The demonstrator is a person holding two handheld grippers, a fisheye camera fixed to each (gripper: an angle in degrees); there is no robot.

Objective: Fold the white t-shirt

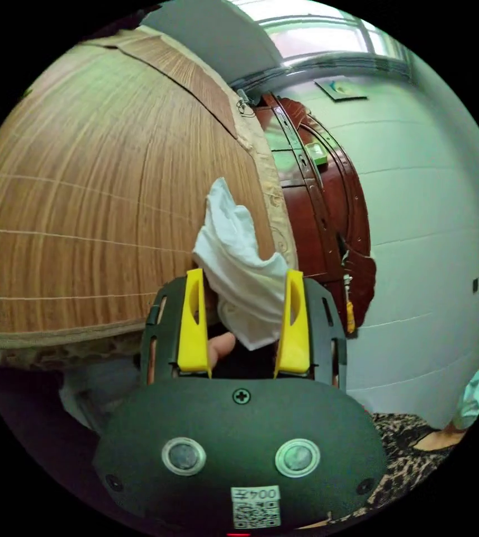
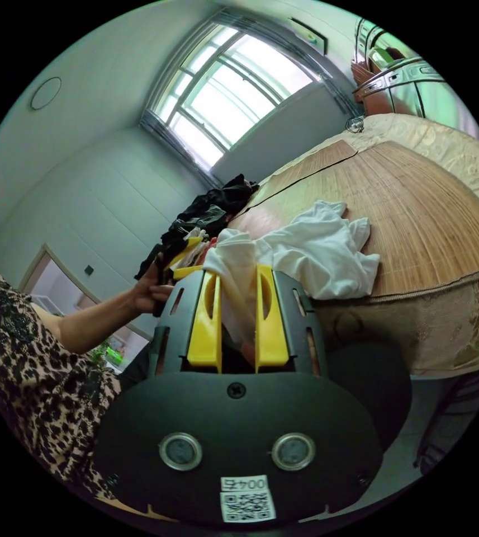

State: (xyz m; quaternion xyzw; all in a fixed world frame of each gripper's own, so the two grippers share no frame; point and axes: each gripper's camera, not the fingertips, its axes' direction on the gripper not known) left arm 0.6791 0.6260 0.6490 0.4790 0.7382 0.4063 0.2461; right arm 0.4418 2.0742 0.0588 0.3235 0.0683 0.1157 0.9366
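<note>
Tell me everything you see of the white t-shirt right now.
The white t-shirt is thin, soft-looking plain cloth, crumpled and unfolded, heaped near the edge of the bamboo mat on the bed. A bunched part reaches between the yellow jaws of the right hand-held gripper. In the left gripper view a wrinkled fold stands between the wide-apart jaws of the left hand-held gripper.

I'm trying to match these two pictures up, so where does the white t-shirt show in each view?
Left gripper view: the white t-shirt sits at centre, bunched between the yellow jaws.
Right gripper view: it spreads right of centre on the mat, one fold running down between the jaws.
Shared landmark: the woven bamboo mat on the bed.
</note>
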